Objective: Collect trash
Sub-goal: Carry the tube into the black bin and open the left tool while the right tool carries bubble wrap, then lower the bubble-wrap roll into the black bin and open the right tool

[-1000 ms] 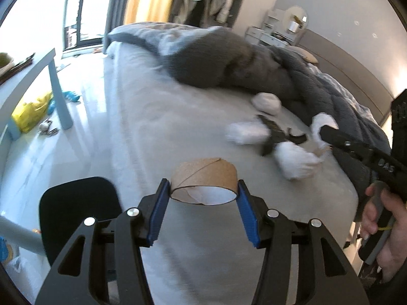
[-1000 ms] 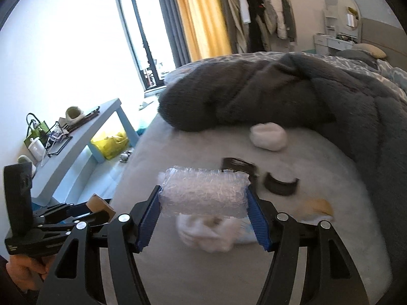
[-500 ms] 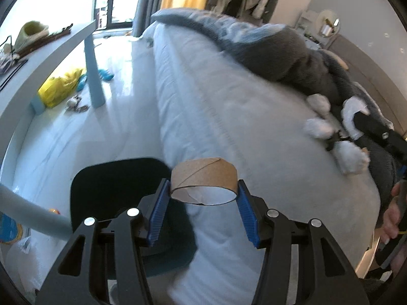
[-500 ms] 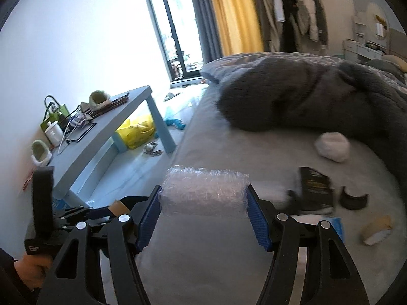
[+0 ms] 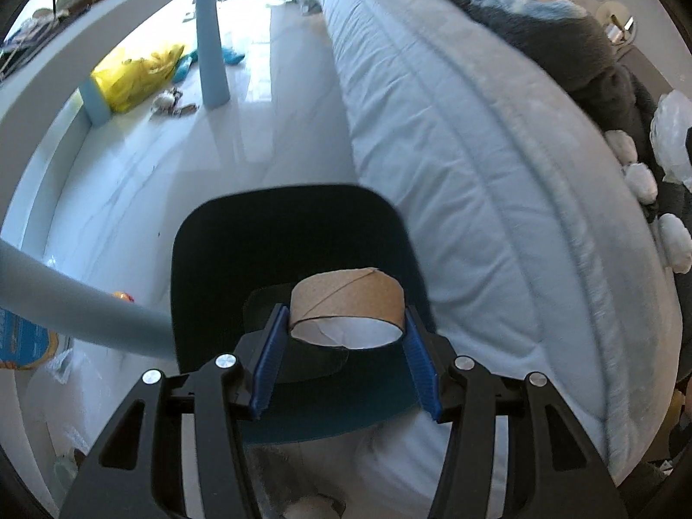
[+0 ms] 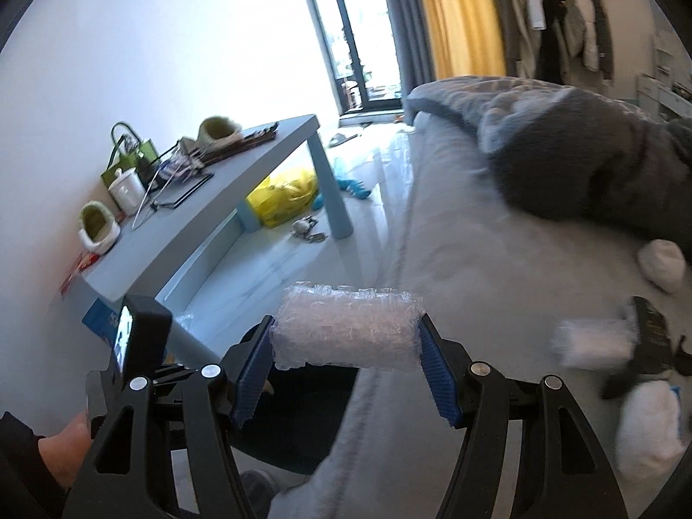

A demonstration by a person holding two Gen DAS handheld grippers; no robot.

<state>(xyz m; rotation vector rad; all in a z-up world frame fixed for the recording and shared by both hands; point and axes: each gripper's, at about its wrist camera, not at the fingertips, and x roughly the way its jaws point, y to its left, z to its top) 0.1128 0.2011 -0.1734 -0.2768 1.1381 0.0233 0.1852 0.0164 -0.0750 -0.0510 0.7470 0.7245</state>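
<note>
Two hand-held grippers grasp a cardboard roll (image 5: 346, 298) and bubble wrap (image 6: 348, 328) beside the bed (image 5: 475, 173).

From my left wrist view the cardboard roll (image 5: 346, 305) and the fingers hide part of the dark bin (image 5: 281, 259), so I cannot read what lies on its floor. On my right wrist view the white wads (image 6: 594, 341) on the bed (image 6: 497, 268) smear with blur, and the lower one (image 6: 648, 428) is cut by the frame's edge.
</note>
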